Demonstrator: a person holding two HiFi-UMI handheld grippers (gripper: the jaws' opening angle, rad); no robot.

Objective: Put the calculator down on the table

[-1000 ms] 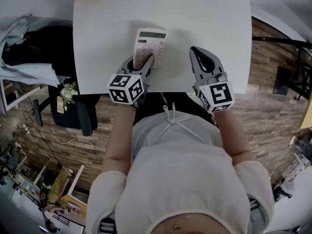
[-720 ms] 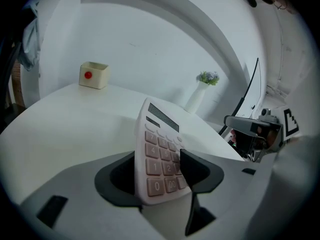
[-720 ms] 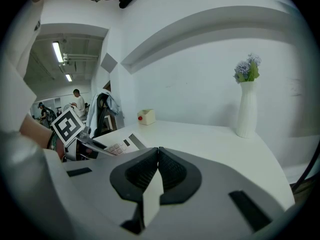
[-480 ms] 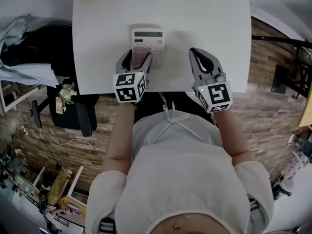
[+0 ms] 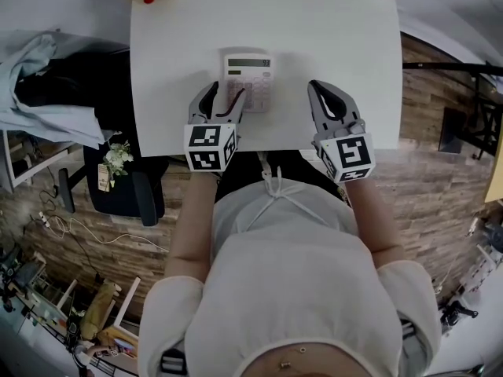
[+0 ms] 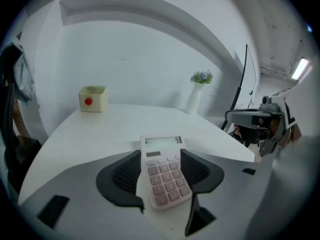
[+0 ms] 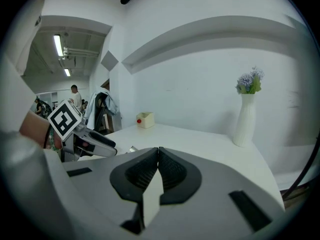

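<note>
The left gripper point(image 5: 226, 94) hung low over the near edge of the table point(image 5: 330, 30), its jaws spread wide and closing in a little. The calculator point(image 6: 162, 173) lay between them, flat on the tabletop with its keys up and its display at the far end. In the left gripper view the ribbed pads point(image 6: 125, 170) flanked the calculator's two long sides without clearly pressing on it. From the head view one jaw overlapped the calculator's near corner, while most of its body lay beyond the jaw tips. The gripper's marker cube point(image 5: 210, 148) sat just off the table's near edge, above the person's forearm.

To the right, well apart from the calculator, the right gripper point(image 7: 158, 153) hovered above the same near edge of the table. Its jaws were pressed together with nothing between them.

Farther out, a small yellow box point(image 6: 93, 98) with a red dot stood near the far left corner of the table. A white vase point(image 7: 246, 115) holding small flowers stood toward the far right corner. Left of the table was a dark chair point(image 5: 118, 187) draped with clothing point(image 5: 43, 85), and a wooden floor point(image 5: 424, 179) showed below and to the right.
</note>
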